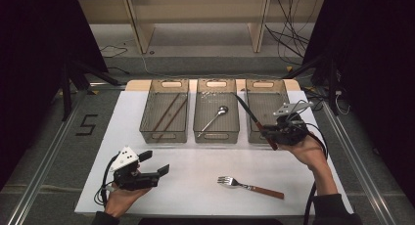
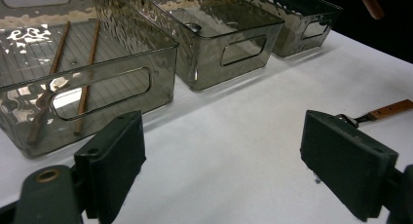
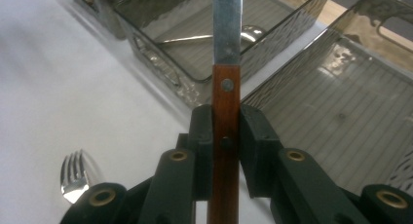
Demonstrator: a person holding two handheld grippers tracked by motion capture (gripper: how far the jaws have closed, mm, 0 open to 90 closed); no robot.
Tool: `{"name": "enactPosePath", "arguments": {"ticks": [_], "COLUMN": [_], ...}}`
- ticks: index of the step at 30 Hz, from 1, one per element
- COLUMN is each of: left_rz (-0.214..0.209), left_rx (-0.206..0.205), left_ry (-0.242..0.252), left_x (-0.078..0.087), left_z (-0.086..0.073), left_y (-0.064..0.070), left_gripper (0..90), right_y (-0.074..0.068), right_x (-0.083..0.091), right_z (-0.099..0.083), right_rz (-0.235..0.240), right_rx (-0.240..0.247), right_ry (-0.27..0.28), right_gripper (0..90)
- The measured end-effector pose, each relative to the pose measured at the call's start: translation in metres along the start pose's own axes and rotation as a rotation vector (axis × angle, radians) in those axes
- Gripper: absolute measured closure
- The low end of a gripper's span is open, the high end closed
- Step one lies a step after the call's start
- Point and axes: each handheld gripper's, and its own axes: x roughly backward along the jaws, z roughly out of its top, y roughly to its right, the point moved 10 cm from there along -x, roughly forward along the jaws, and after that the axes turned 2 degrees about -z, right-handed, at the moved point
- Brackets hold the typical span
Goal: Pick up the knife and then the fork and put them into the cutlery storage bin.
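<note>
A knife with a brown wooden handle is held in my right gripper, which is shut on the handle. Its steel blade points up and away over the gap between the middle bin and the right bin. A fork with a matching wooden handle lies flat on the white table, near the front right. My left gripper hovers at the front left, open, with nothing between its fingers. Past its right finger, the fork's handle shows.
Three translucent grey bins stand in a row at the back. The left bin holds two brown chopsticks. A spoon lies in the middle bin. The right bin's floor is bare. Cables and shelf legs lie beyond the table.
</note>
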Motion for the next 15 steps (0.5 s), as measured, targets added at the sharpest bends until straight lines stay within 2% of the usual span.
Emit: {"name": "enactPosePath", "arguments": {"ticks": [9,15], "left_rz": [0.002,0.002], "left_rx": [0.000,0.001], "left_ry": [0.003,0.004], "left_x": [-0.001,0.000], "left_z": [0.000,0.001], "left_y": [0.000,0.000], "left_gripper": [16.1,16.1], "right_y": [0.017,0.033], "right_x": [-0.001,-0.008], "right_z": [0.018,0.028], "right_rz": [-0.038,-0.068], "right_rx": [-0.064,-0.106], "right_ry": [0.032,0.023], "right_gripper": [77.1,77.1]}}
